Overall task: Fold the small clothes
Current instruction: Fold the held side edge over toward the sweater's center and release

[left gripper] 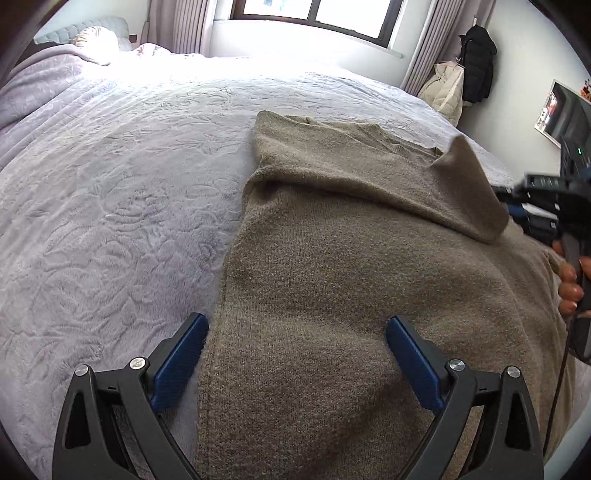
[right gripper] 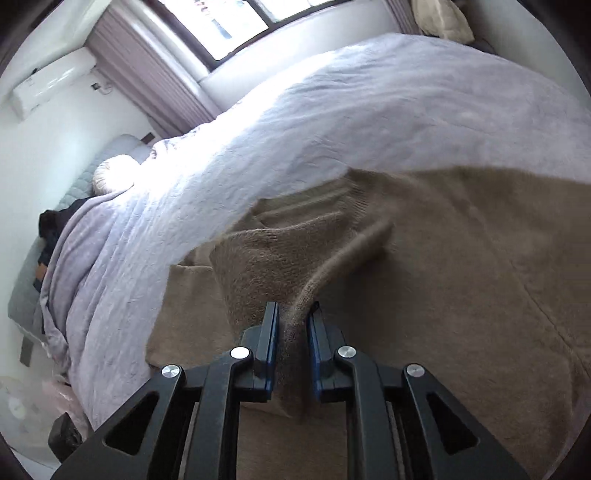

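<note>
**Reader:** Where is the garment, and what are the two claws doing?

**Describer:** A brown knit sweater [left gripper: 332,258] lies spread on a pale lavender bedspread [left gripper: 110,203] with an embossed floral texture. The left gripper [left gripper: 297,325] hovers over the sweater's near part with its jaws spread wide. Nothing is pinched between its blue pads [left gripper: 181,362]. One pad sits over the sweater's left edge, where knit meets bedspread, and the other sits over the knit itself.

**Reader:** And the right one?

**Describer:** The right gripper [right gripper: 293,306] has its jaws drawn close together, pinching a fold of the sweater [right gripper: 443,277]. A ridge of brown knit rises from the garment and runs straight between its pads. Ahead of that claw and slightly to its left, a folded flap of knit with a ribbed edge lies across the body of the sweater. In the left wrist view, this gripper appears far off to the right of the left claw, blurred, with the person's hand [left gripper: 570,280] wrapped around its handle. A peak of lifted knit stands just beside it.

**Reader:** What lies beyond the claws?

**Describer:** Past the bedspread there is a bright window [left gripper: 314,14] with curtains [left gripper: 184,26] on either side.
</note>
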A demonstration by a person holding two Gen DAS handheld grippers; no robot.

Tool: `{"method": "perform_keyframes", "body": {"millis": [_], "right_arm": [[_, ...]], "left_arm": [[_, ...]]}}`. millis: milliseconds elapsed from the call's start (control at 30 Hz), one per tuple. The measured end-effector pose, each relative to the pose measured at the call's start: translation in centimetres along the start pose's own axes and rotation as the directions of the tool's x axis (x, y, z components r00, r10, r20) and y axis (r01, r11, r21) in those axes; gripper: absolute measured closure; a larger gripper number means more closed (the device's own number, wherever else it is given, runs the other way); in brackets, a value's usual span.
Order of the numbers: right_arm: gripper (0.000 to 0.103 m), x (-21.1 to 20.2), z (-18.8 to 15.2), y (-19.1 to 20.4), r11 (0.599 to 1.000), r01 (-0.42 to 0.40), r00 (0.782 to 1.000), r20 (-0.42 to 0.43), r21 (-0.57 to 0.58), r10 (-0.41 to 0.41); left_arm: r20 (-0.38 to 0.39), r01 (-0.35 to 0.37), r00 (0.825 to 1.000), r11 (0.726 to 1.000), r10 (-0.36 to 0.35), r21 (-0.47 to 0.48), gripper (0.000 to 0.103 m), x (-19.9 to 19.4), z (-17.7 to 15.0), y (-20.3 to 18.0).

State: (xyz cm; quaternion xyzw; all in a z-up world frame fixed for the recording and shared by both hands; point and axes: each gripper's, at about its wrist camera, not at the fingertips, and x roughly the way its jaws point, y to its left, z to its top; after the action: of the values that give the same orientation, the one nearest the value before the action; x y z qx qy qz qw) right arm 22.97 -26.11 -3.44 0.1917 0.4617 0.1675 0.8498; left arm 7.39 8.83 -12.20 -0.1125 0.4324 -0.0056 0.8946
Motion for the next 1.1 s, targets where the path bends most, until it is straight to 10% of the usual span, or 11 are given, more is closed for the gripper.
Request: {"method": "perform_keyframes", "body": {"millis": [133, 300, 500, 600, 667, 733, 900, 1100], "right_arm": [[0.035, -1.0, -0.5, -3.5, 0.981, -0.116, 0.993, 0.027, 0.157, 0.113], [0.035, -0.5, 0.1, -4.9, 0.935, -0.256, 0.967, 0.058, 0.244, 0.25], [0.036, 2.7, 1.8, -4.1, 0.911, -0.304, 0.951, 0.035, 0.279, 0.306], [0.046, 4.2, 2.9, -4.2, 0.894, -0.324, 0.943, 0.033, 0.31, 0.331], [0.096, 4.9, 3.6, -3.9, 0.903, -0.298, 0.95, 0.005, 0.311, 0.312], [0.096, 3.5, 4.4, -2.8, 0.94, -0.259, 0.966, 0.058, 0.223, 0.253], [0.096, -2.6, 3.9, -2.7, 0.99, -0.091, 0.973, 0.221, 0.106, 0.065], [0.096, -1.6, 1.5, -7.7, 0.966, 0.009, 0.993, 0.11, 0.259, -0.039]], "left_arm": [[-0.009, 0.044, 0.999, 0.998, -0.045, -0.039, 0.005, -0.3, 3.6, 0.1], [0.033, 0.081, 0.996, 0.995, -0.079, -0.066, 0.005, 1.5, 11.3, 1.2], [-0.147, 0.051, 0.987, 0.996, -0.061, -0.071, 0.006, 10.2, 16.6, 2.0], [-0.19, 0.036, 0.98, 0.994, -0.055, -0.104, 0.02, 12.4, 17.3, 2.6], [-0.188, 0.047, 0.98, 0.991, -0.069, -0.122, 0.043, 12.6, 17.1, 2.7], [-0.176, 0.041, 0.983, 0.994, -0.058, -0.101, 0.072, 12.7, 17.3, 2.1], [-0.122, -0.021, 0.992, 0.999, 0.015, -0.049, 0.072, 12.2, 16.7, 1.3], [-0.095, -0.077, 0.993, 0.997, 0.077, 0.004, 0.071, 11.4, 16.5, 0.8]]}}
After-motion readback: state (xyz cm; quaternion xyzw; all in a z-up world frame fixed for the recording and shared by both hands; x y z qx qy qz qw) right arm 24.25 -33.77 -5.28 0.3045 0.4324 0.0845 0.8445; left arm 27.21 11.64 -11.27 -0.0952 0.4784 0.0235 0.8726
